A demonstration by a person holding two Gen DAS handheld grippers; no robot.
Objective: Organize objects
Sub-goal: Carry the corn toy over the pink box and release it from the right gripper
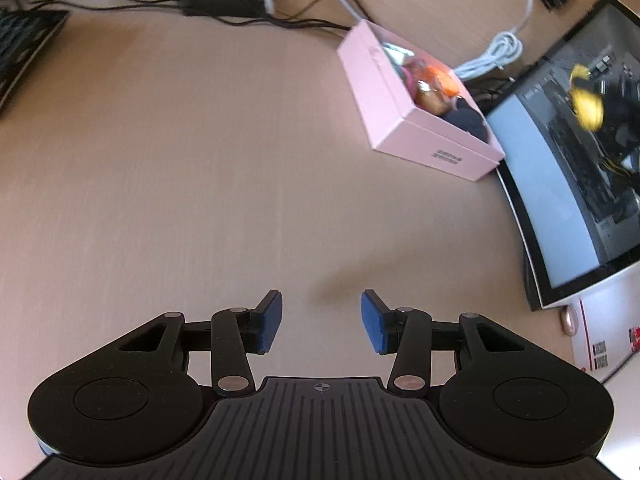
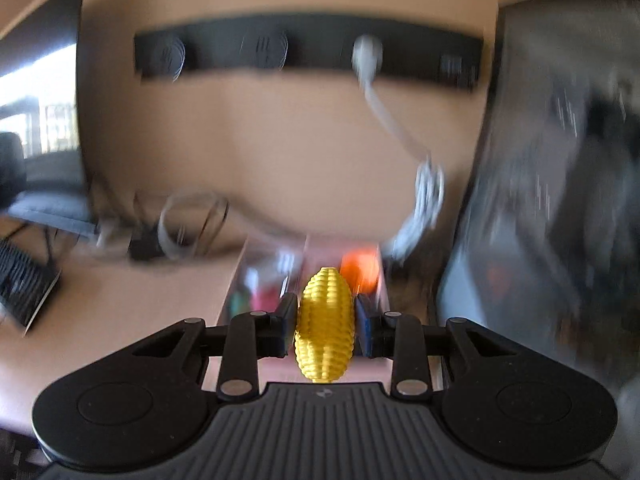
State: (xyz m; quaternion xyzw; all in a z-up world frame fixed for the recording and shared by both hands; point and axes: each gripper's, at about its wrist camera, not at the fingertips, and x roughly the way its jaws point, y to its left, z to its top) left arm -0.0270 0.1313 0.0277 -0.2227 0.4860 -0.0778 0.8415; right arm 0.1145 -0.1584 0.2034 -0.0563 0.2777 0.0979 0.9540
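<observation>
Yellow ridged toy (image 2: 324,326) in right tongs (image 2: 325,326)

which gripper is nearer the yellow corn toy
Right. The right gripper is shut on the corn toy, pads pressing both sides. The left gripper is empty over bare table, apart from it.
</observation>
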